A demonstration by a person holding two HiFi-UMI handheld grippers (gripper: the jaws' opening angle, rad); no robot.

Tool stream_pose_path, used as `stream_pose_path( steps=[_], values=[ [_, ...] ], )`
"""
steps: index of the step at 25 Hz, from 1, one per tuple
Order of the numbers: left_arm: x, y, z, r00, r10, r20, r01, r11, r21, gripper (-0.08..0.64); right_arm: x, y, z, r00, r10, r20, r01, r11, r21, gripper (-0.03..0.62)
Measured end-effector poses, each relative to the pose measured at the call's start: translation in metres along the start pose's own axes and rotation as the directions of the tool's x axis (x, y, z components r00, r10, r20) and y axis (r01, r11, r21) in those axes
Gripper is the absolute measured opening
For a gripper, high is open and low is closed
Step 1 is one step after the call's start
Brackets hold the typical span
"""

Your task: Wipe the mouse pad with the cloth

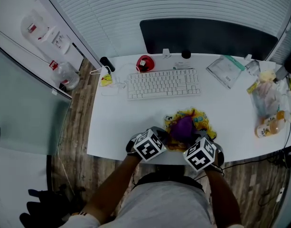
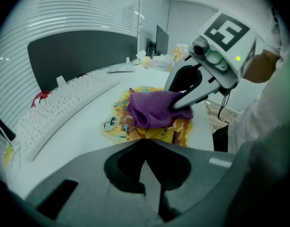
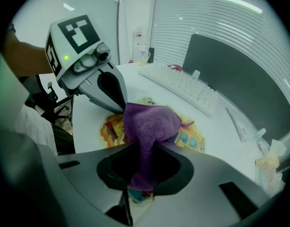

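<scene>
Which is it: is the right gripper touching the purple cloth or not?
Touching. The right gripper view shows the purple cloth pinched between the jaws of the right gripper, with its end hanging through them.

The cloth (image 3: 152,122) is a soft purple pile, matt and fuzzy (rather like terry where it bunches). The mouse pad (image 2: 117,123) has a smooth printed face with a dull sheen. The desk (image 1: 121,122) top is white, smooth and faintly glossy. The keyboard (image 1: 163,83) is white matt plastic. The left gripper (image 2: 147,167) and right gripper (image 3: 145,174) are matt grey plastic. The floor (image 1: 74,127) looks like grained wood planks.
</scene>
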State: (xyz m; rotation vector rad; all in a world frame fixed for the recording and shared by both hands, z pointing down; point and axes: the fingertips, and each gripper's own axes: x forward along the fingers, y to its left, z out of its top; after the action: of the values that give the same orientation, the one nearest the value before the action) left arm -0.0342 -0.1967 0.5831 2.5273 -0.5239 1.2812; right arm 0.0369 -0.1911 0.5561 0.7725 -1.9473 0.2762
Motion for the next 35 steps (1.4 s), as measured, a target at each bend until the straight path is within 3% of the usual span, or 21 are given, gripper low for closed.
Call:
stream_pose_path(
  steps=[12,18,22,27,31,35],
  values=[
    [0.0,0.0,0.0,1.0,-0.01,-0.01,0.01,1.0,0.006,0.015,-0.036,-0.075,-0.084,0.987,-0.14,-0.078,0.153,0.967,0.204,0.069],
    [0.0,-0.001,0.0,1.0,-0.016,-0.012,0.017,1.0,0.007,0.015,-0.053,-0.073,-0.083,0.985,-0.166,-0.056,0.174,0.959,0.226,0.069],
    [0.001,0.0,0.0,1.0,-0.019,-0.01,0.019,1.0,0.003,0.015,-0.062,-0.047,-0.051,0.989,-0.145,0.021,0.139,0.973,0.184,0.069],
    [0.0,-0.001,0.0,1.0,-0.022,-0.006,0.022,1.0,0.001,0.017,-0.048,0.018,-0.012,0.998,-0.023,0.057,0.019,0.998,0.066,0.069],
    [0.0,-0.001,0.0,1.0,-0.024,-0.004,0.024,1.0,-0.002,0.015,-0.029,0.058,0.001,0.998,0.055,0.04,-0.054,0.998,-0.018,0.069],
    [0.0,-0.001,-0.001,1.0,-0.026,-0.001,0.026,1.0,-0.003,0.015,-0.018,0.064,-0.004,0.999,0.049,0.0,-0.048,0.997,-0.065,0.069]
  ],
)
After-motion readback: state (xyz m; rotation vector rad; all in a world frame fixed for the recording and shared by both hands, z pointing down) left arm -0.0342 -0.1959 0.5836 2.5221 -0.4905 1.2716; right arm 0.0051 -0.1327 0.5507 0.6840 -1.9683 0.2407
